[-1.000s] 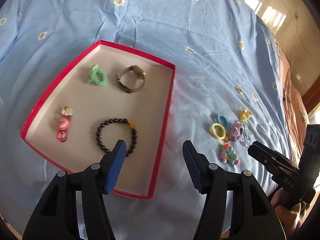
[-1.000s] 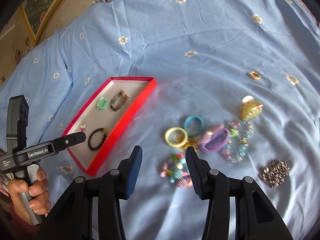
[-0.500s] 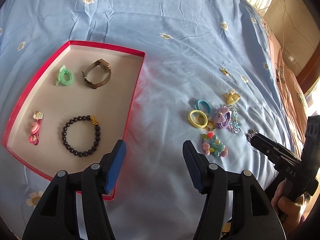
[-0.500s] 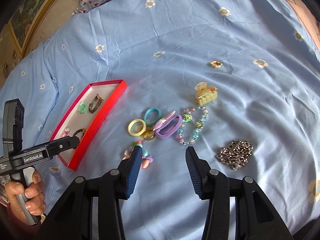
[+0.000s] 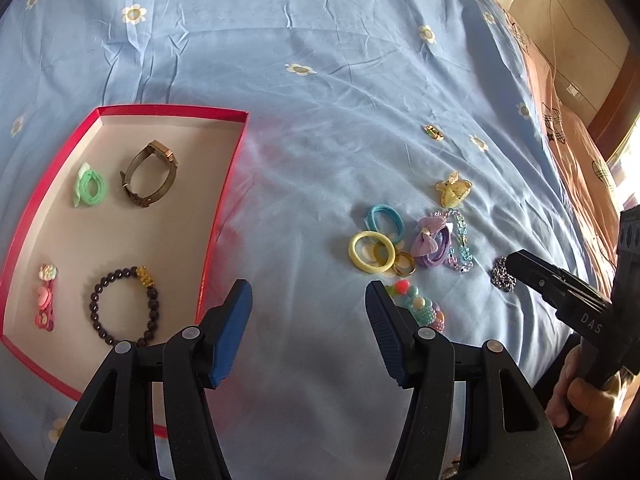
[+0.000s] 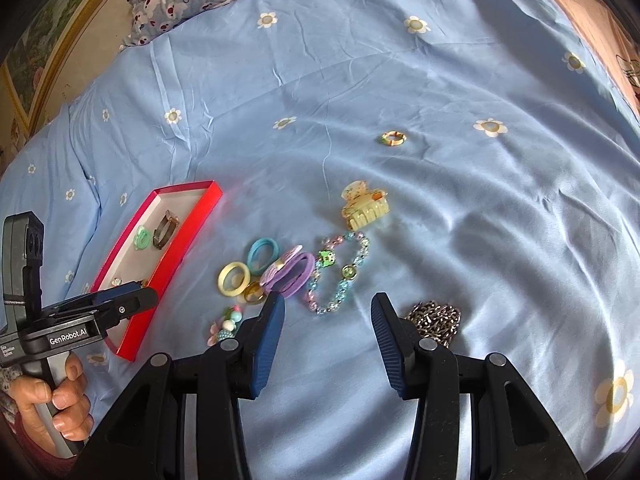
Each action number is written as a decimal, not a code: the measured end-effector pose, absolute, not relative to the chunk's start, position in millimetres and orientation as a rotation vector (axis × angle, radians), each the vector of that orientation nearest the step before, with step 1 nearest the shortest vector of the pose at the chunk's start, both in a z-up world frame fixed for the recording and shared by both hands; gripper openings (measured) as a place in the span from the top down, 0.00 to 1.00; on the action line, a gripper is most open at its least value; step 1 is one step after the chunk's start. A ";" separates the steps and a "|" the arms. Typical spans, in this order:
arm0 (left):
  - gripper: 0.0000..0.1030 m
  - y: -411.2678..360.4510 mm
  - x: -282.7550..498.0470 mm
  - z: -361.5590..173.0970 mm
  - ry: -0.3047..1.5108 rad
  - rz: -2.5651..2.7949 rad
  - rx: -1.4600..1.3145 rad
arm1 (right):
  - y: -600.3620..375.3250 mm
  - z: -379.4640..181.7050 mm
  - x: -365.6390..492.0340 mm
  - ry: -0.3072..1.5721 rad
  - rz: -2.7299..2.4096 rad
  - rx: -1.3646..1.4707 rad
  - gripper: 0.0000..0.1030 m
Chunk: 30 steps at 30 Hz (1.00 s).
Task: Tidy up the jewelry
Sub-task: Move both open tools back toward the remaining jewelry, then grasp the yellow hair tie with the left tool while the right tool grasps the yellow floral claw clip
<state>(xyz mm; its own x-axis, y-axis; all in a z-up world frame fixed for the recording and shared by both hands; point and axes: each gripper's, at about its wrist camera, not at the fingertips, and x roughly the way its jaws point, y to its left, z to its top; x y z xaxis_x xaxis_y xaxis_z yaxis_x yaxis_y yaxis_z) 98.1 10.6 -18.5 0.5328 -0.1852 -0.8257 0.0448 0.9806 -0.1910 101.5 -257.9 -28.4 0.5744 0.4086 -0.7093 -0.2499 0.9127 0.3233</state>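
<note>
Both tongs are standing partly open and are holding nothing: the left gripper [image 5: 308, 312] is hovering over bare blue bedsheet [image 5: 304, 92], and the right gripper [image 6: 328, 320] is doing the same. The red tray [image 5: 224, 200] is lying to the left of the left gripper's jaws and is already carrying a watch [image 5: 150, 174], a green hair tie [image 5: 90, 188], a pink clip [image 5: 45, 300] and a dark bead bracelet [image 5: 124, 312]. The loose jewelry is lying just ahead of the right gripper: the pastel bead bracelet [image 6: 340, 276] directly beyond the gap of its jaws, the purple hair tie [image 6: 290, 276] and yellow ring [image 6: 234, 279] ahead of its left finger, the silver chain [image 6: 436, 318] just beside its right finger, and the hair claw [image 6: 364, 206] farther ahead. The step in hand appears to be selecting the next piece. To do it well, the operator is best lining the jaws across one strand of a single item, lowering until both pads are straddling it, and avoiding neighbouring pieces that are touching. The soft sheet is likely yielding, so pressing lightly is advisable.
</note>
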 end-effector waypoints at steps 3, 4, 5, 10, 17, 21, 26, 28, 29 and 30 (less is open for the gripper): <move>0.44 6.6 104.5 -21.6 1.007 -0.152 -0.154 | -259.4 -29.4 105.8 0.881 0.385 0.192 0.54; 0.44 5.4 107.0 -22.8 1.011 -0.160 -0.158 | -259.5 -29.9 107.7 0.883 0.385 0.191 0.54; 0.44 4.0 110.3 -24.4 1.016 -0.168 -0.162 | -259.4 -30.7 110.3 0.886 0.385 0.188 0.54; 0.44 -4.7 126.7 -33.7 1.043 -0.194 -0.158 | -258.2 -33.3 124.6 0.895 0.377 0.171 0.54; 0.46 -18.0 148.2 -50.8 1.090 -0.246 -0.141 | -254.2 -38.2 153.0 0.896 0.352 0.142 0.49; 0.64 -24.6 155.7 -58.8 1.106 -0.267 -0.118 | -249.6 -43.9 171.6 0.901 0.334 0.108 0.49; 0.84 -29.9 159.5 -62.5 1.100 -0.287 -0.100 | -238.6 -53.9 192.2 0.912 0.336 0.041 0.49; 0.95 -30.0 161.1 -63.7 1.100 -0.295 -0.104 | -236.1 -57.6 198.8 0.919 0.335 0.037 0.49; 0.97 -29.6 161.8 -64.0 1.099 -0.299 -0.109 | -235.5 -59.4 201.6 0.920 0.334 0.038 0.49; 0.97 -29.3 161.6 -64.1 1.096 -0.301 -0.112 | -235.4 -60.3 203.5 0.918 0.334 0.042 0.49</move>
<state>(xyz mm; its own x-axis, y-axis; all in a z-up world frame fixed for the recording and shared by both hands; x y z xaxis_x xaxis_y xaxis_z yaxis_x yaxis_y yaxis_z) 161.6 -29.3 -64.1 0.4213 -0.2941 -0.8579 0.1845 0.9540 -0.2364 203.5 -235.4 -60.3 0.5598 0.3011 -0.7720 -0.2659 0.9476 0.1769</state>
